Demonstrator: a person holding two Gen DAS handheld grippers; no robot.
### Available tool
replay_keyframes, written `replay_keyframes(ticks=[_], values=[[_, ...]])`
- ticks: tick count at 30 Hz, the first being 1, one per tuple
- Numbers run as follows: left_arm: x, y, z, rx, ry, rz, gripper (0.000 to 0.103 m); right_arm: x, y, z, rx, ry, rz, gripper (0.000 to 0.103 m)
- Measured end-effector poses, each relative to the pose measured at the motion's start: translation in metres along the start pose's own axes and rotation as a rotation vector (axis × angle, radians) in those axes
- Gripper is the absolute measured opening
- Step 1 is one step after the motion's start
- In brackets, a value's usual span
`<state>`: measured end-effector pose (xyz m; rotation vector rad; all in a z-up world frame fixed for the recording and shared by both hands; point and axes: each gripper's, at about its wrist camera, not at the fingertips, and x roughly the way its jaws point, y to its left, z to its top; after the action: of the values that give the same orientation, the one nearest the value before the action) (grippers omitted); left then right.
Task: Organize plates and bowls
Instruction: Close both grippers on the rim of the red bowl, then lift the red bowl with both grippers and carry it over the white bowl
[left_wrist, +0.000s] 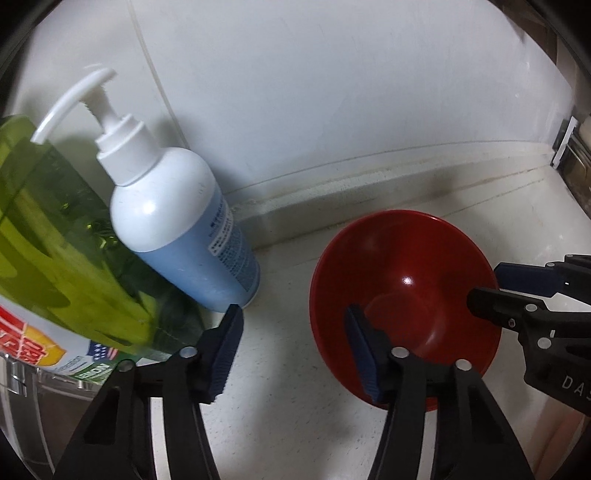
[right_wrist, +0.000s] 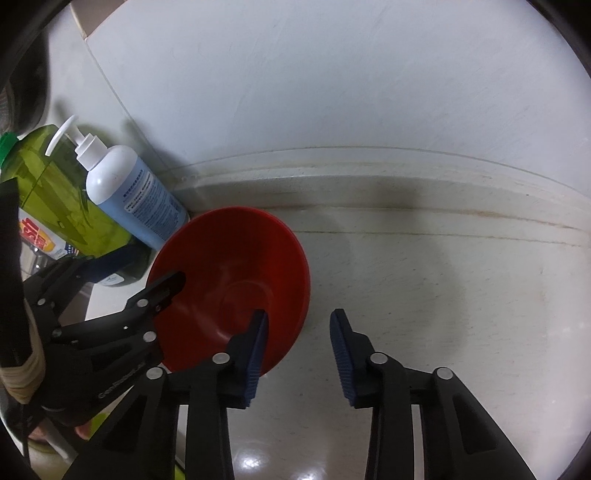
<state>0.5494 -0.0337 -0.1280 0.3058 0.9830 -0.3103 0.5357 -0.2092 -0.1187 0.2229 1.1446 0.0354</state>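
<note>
Red bowl (left_wrist: 406, 291), upright with its mouth facing up, on the pale countertop (right_wrist: 443, 295) near the backsplash ledge; being round, it has no long axis. Left gripper (left_wrist: 291, 350): jaws spread wide, gripping nothing, its right finger over the bowl's near rim and its left finger outside. Right gripper (right_wrist: 299, 350): jaws likewise apart and empty, its left finger overlapping the bowl's right rim, the bowl lying to its left. Both tips are near; neither is clearly nearer. White pump bottle (left_wrist: 177, 221) and green detergent bottle (left_wrist: 55, 229) stand beside the bowl's left.
</note>
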Motion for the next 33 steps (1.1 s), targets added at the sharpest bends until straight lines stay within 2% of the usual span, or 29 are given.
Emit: replay_keyframes(ticks=[6,10,13,24,33], values=[[0.012,-0.004,0.002,-0.004,0.027,-0.038,0.029,0.005,0.0,-0.001,0.009,0.017,0.004,0.026],[0.017,-0.008,0.004,-0.016,0.02,-0.08,0.022,0.006,-0.001,-0.001,0.021,0.027,0.026,0.018],[0.017,-0.008,0.004,-0.022,0.031,-0.105,0.015,0.007,0.001,0.0,0.019,0.024,0.019,0.017],[0.011,-0.01,0.003,-0.069,0.04,-0.125,0.015,-0.002,-0.002,-0.004,0.067,0.03,0.035,0.014],[-0.026,-0.014,-0.009,-0.062,0.001,-0.157,0.015,-0.04,0.004,-0.017,0.065,-0.036,0.009,0.014]])
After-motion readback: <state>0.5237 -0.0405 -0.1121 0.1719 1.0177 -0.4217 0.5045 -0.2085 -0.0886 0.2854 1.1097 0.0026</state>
